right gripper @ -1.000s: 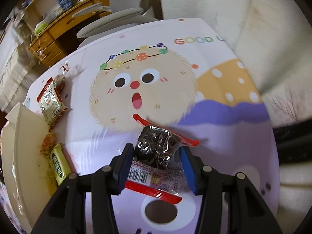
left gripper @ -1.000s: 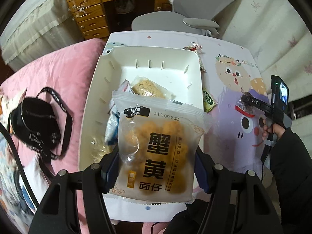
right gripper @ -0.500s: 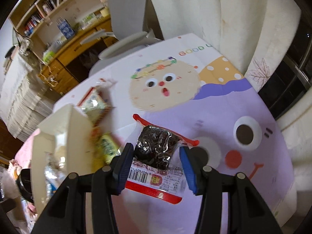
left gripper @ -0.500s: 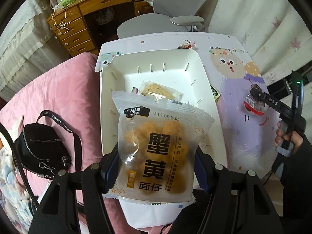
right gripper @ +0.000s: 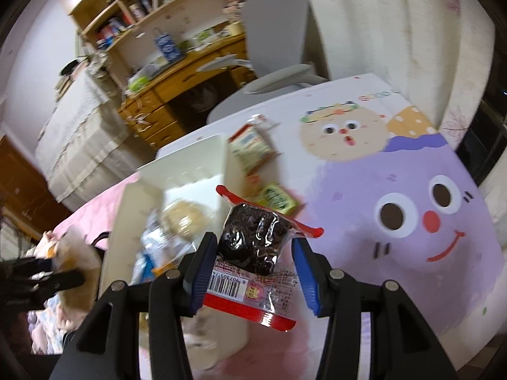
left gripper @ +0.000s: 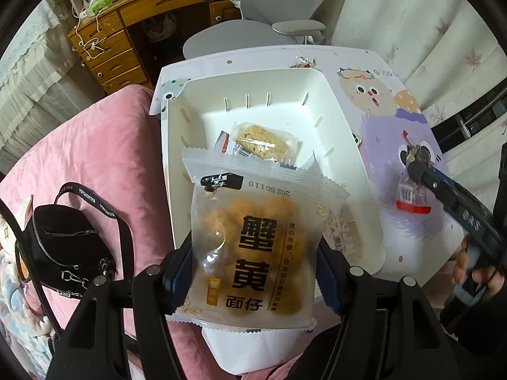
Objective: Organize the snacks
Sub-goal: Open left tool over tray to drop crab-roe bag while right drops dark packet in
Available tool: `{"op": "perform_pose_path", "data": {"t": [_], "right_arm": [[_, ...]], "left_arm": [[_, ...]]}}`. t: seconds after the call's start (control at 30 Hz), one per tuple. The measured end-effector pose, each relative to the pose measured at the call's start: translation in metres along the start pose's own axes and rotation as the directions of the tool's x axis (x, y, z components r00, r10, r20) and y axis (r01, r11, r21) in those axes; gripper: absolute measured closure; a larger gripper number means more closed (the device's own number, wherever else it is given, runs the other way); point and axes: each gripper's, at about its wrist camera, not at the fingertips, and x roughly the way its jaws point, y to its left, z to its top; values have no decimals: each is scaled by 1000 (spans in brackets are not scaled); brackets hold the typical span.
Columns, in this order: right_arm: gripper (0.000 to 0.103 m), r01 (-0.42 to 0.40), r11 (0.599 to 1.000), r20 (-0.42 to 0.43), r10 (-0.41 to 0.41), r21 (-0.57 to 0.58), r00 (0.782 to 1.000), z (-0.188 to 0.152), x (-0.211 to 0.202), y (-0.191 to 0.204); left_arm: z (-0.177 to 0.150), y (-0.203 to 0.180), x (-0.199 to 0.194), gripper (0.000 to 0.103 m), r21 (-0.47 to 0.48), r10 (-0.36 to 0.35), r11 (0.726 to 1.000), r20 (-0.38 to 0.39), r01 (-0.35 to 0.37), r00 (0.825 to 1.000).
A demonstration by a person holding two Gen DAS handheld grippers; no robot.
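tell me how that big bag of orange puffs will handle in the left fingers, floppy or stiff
Probably floppy: the puff bag is thin film, its top edge standing unsupported above the fingers. Likely light, being mostly air and puffs. The glossy film may slip.

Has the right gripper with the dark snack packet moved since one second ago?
Yes. The right gripper, shut on the dark snack packet, moved from over the cartoon table mat toward the white bin.

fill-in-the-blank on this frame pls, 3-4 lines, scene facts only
1. The left gripper grips a large snack bag above the white ___.
2. The right gripper holds a dark snack in a clear wrapper with ___ edges.
3. The black bag lies on a ___ blanket.

Missing words: bin; red; pink
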Motion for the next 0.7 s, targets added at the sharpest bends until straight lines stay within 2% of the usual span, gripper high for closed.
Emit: {"op": "perform_pose_path", "data": {"t": [0.33, 0.4, 0.53, 0.7], "right_arm": [[53, -128, 980, -46, 122, -154, 991, -19, 2, 52], [53, -139, 975, -52, 132, -172, 990, -22, 2, 58], [52, -107, 981, -94, 93, -163, 991, -27, 11, 58], [52, -96, 989, -114, 83, -113, 990, -33, 9, 45]], "left_arm": [[-4, -3, 1, 36, 9, -6, 1000, 8, 6, 1000], [-4, -4, 0, 26, 18, -8, 1000, 12, 8, 1000], [-4, -7, -5, 22, 22, -19, 1000, 29, 18, 999], [0, -9, -16, 22, 31, -35, 999, 63, 33, 997]]}}
